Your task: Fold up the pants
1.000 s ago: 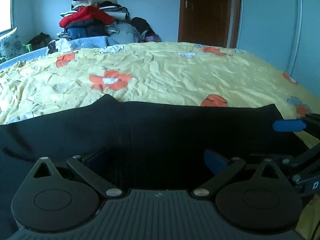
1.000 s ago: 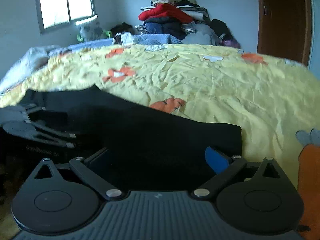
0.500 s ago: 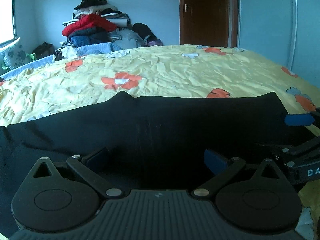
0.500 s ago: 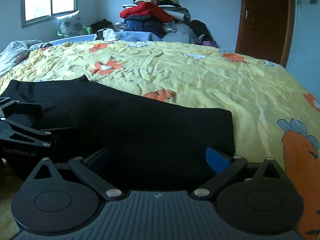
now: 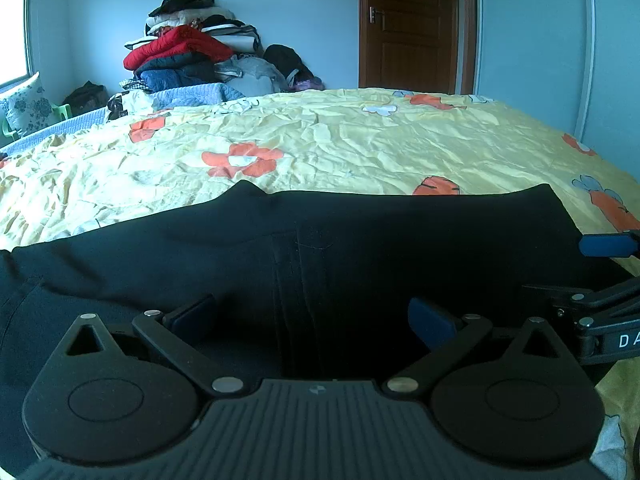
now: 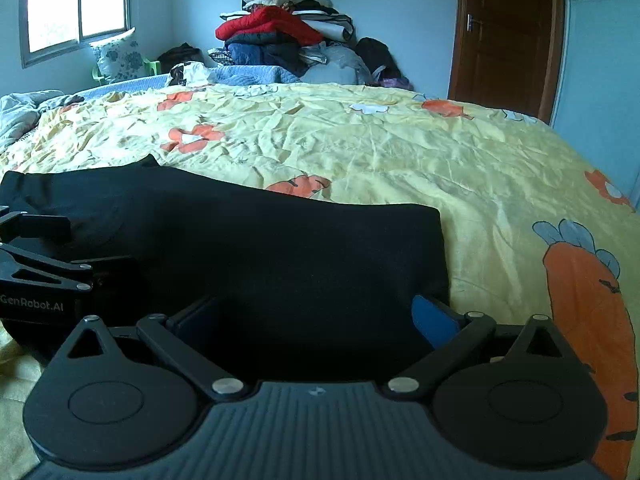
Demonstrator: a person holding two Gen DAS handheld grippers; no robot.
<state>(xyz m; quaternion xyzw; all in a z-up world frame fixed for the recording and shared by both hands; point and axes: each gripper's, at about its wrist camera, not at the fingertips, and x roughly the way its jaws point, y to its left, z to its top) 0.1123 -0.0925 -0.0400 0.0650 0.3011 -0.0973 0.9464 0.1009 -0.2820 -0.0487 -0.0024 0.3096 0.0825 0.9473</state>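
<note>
Black pants (image 5: 320,248) lie flat across the near part of a yellow flowered bedspread (image 5: 340,148). They also show in the right wrist view (image 6: 260,248). My left gripper (image 5: 312,316) is open, low over the middle of the pants, its blue pads wide apart with dark cloth between them. My right gripper (image 6: 316,316) is open over the right end of the pants, near their right edge. The right gripper shows at the right edge of the left wrist view (image 5: 600,280). The left gripper shows at the left edge of the right wrist view (image 6: 36,272).
A pile of clothes (image 5: 188,56) is stacked against the far wall. A brown door (image 5: 412,24) stands at the back right. A window (image 6: 76,0) and a flowered pillow (image 6: 116,56) are at the far left. The bedspread stretches beyond the pants.
Both grippers have tilted up and drawn back a little, so more of the pants and room shows. The pants lie as before. Both stay open.
</note>
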